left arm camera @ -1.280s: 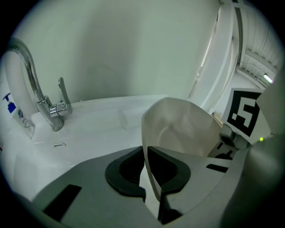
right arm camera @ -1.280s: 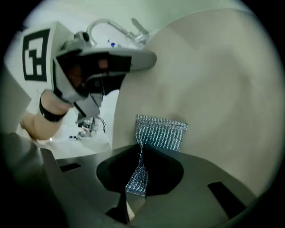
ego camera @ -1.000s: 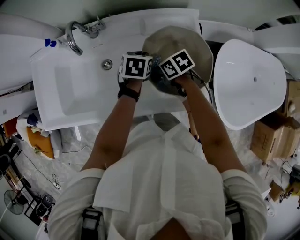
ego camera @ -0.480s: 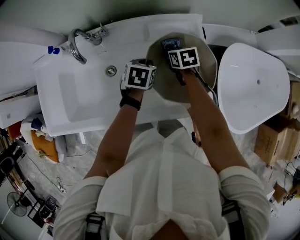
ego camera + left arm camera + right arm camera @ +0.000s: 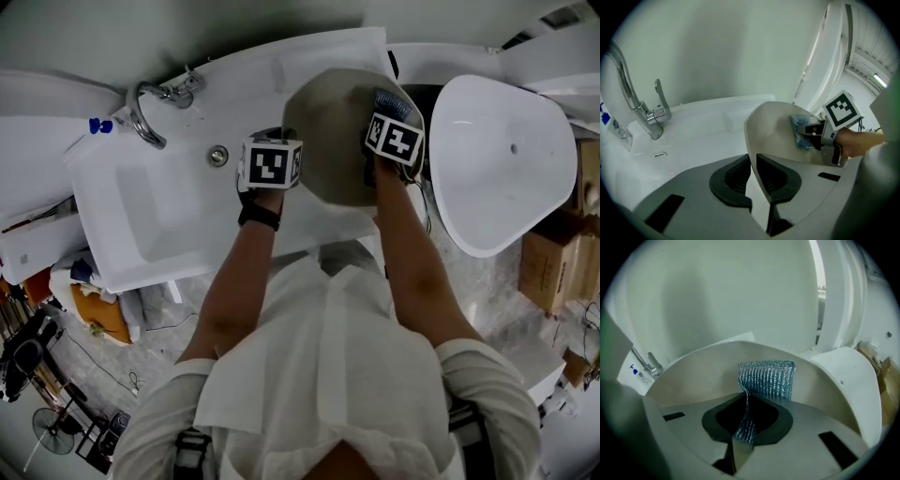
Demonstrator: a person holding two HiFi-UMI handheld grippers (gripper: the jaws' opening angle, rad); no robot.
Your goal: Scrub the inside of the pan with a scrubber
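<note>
white sink, faucet at its far left corner, carries the pan tilted up at its right end. left gripper pinches the pan's left rim, its jaws having just eased slightly wider with the rim between the pads. right gripper is clamped on the blue scrubber, which lies against the pan's inside near its far right rim.

No readable text, label, brand or number on anything in any view.

One pan — one scrubber
</note>
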